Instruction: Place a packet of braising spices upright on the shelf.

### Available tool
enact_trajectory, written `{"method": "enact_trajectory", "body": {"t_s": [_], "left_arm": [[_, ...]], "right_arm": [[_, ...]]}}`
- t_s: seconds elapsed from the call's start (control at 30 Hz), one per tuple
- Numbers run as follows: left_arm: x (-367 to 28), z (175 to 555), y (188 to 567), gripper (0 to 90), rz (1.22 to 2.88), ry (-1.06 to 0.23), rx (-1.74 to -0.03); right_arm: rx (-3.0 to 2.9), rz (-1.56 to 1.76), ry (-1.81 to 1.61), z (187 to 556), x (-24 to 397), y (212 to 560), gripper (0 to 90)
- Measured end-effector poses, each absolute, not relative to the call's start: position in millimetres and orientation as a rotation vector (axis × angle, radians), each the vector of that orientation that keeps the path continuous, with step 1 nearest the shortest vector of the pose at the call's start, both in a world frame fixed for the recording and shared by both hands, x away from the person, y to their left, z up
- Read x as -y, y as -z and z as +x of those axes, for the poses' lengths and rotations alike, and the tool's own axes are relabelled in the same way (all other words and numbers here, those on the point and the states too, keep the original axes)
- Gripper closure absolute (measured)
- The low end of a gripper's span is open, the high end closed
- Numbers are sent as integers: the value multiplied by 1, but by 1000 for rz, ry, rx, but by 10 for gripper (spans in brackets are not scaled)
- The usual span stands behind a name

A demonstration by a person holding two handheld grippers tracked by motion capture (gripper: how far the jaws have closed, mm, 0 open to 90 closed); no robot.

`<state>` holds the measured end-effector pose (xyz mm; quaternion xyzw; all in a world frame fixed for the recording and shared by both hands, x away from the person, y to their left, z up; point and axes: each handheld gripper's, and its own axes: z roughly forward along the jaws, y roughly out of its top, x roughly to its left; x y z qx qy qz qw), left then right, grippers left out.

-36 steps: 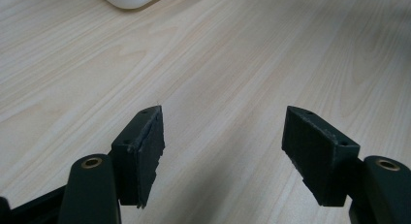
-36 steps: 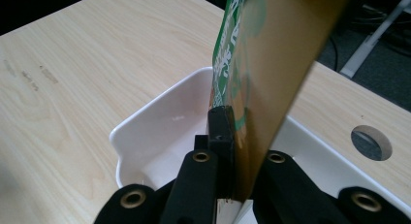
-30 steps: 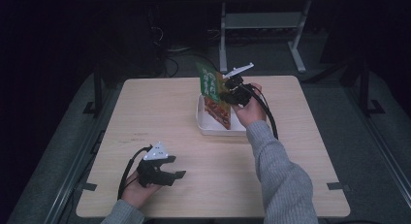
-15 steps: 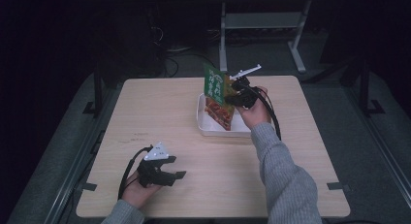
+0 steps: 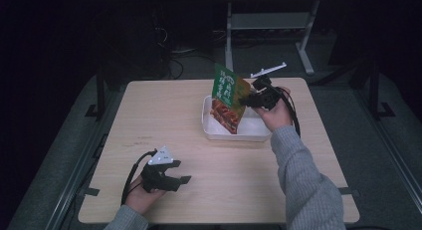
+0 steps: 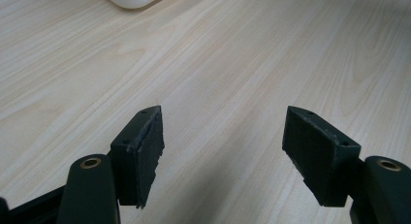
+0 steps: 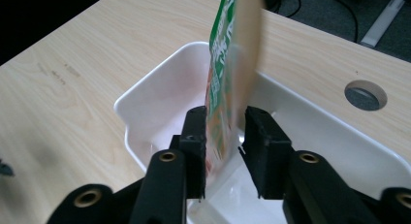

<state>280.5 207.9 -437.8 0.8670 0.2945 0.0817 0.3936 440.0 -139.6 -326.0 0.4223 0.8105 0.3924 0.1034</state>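
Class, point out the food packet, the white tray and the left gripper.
food packet (image 5: 228, 98), high view, its printed front.
white tray (image 7: 145, 90), right gripper view, its near rim.
left gripper (image 6: 223, 151), left gripper view, midway between open jaws.

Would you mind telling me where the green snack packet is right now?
In the high view, the green snack packet stands upright over the white tray at the table's far right, clamped by the right gripper.

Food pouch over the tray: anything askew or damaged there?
No damage or spill shows. The food pouch is tilted, its top leaning away from the right gripper, which pinches its edge above the white tray. The left gripper rests open near the table edge.
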Motion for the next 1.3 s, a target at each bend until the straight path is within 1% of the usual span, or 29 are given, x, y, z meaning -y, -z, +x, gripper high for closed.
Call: {"method": "enact_trajectory", "body": {"t_s": [0.2, 0.57, 1.0, 1.3], "left_arm": [[-208, 280, 438, 303, 2199, -208, -752], [-212, 282, 438, 299, 2195, -211, -767], [-217, 284, 438, 272, 2189, -224, -793], [-218, 284, 439, 259, 2191, -218, -801]], "right_arm": [[-2403, 1237, -1183, 429, 155, 321, 619], [-2425, 1265, -1264, 411, 182, 328, 512], [-2431, 1269, -1324, 379, 211, 339, 454], [-2449, 1288, -1316, 357, 226, 361, 417]]}}
